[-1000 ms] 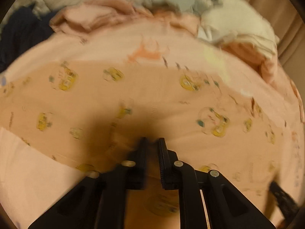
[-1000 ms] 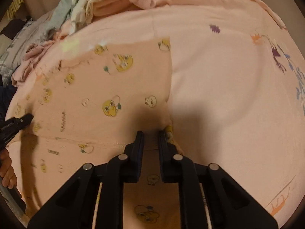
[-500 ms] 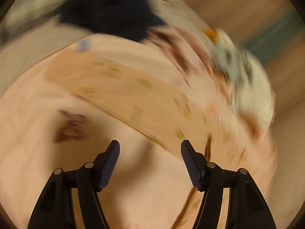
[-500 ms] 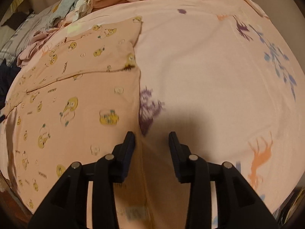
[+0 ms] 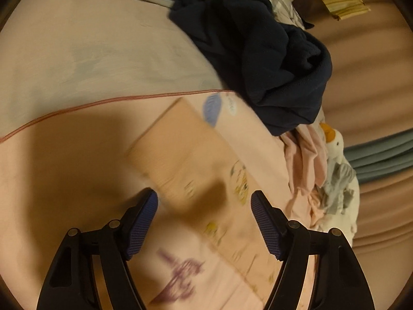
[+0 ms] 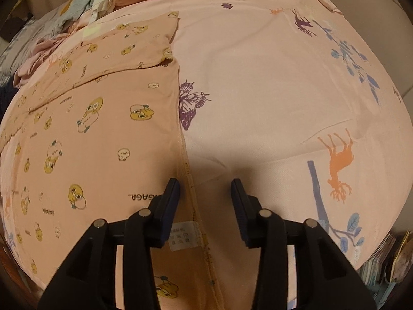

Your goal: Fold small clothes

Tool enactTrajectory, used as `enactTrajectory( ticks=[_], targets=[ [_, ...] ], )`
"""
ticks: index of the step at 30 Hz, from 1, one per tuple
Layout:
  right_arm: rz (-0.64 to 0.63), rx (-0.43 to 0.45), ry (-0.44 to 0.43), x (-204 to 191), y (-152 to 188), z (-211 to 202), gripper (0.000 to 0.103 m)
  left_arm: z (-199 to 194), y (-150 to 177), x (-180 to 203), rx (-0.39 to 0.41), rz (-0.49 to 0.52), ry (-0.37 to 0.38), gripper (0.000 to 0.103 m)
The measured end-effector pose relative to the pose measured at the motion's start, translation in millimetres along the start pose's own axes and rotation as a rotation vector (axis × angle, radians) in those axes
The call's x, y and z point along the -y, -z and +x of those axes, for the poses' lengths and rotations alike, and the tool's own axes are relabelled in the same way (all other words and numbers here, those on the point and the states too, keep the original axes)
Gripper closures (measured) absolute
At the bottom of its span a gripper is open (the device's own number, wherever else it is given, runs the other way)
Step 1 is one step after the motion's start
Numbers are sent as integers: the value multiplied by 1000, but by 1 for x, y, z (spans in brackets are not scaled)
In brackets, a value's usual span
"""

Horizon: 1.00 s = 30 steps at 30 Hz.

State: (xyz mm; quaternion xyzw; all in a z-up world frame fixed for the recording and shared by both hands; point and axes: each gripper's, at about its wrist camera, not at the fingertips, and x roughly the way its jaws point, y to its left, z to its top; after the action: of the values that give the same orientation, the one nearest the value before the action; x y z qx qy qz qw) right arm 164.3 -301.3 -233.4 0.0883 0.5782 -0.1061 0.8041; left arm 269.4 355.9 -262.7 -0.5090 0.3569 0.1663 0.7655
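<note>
Holding nothing, my right gripper (image 6: 205, 193) hovered with its jaws spread, straddling the hemmed edge of the peach garment (image 6: 98, 118), which lay flat on the pink bedsheet (image 6: 271, 82) with one part already turned over along its far side. A white care label (image 6: 183, 235) showed just below the left finger, so the cloth seemed to lie inside out there. My left gripper (image 5: 204, 201) was released too, jaws wide, pointing at the garment's other end, which was blurred in that view; I could not tell whether the fingers touched the cloth.

I judged one fold laid down and the hands between grasps. The next move would call for closing on an edge at each side and carrying it across evenly, without dragging the sheet along.

Counting: one garment spread out, two grippers, one dark navy item (image 5: 260, 51) bunched beyond it, one heap of unfolded clothes (image 6: 108, 2), and one duck toy (image 5: 334, 139) beside the heap.
</note>
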Motion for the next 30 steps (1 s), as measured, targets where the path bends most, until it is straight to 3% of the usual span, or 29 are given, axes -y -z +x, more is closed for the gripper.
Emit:
enactTrajectory(
  ticks=[2,3,4,6,9,11,13,16,19,21,24,28,30],
  targets=[
    [22,2,-2,0,-2,1,62,12,-5,9,5,17,-28,48],
    [24,5,1,-1,-2,1,62,20,-6,15,-12,41,-55,67],
    [23,6,6,-2,-2,1,62,23,-9,15,-23,68,-80,80],
    [15,9,15,-4,-2,2,62,24,-7,26,19,177,-185,93],
    [13,10,17,-1,-2,2,62,15,13,51,123,353,-307,98],
    [15,12,7,1,-2,2,62,5,31,79,186,475,-343,98],
    [20,17,-5,4,-1,0,62,-6,47,107,211,540,-303,98],
    [29,31,-19,8,4,-5,62,-23,90,167,210,668,-182,98],
    [37,50,-42,15,11,-13,62,-24,157,238,197,818,-77,98],
    [41,73,-40,21,16,-21,62,-14,209,274,124,873,5,98],
    [60,99,-55,33,24,-32,62,27,288,313,-71,924,93,99],
    [106,114,-63,53,34,-42,62,94,379,310,-275,1033,-30,97],
    [119,91,-51,63,39,-41,62,133,416,291,-441,1094,-204,95]
  ],
)
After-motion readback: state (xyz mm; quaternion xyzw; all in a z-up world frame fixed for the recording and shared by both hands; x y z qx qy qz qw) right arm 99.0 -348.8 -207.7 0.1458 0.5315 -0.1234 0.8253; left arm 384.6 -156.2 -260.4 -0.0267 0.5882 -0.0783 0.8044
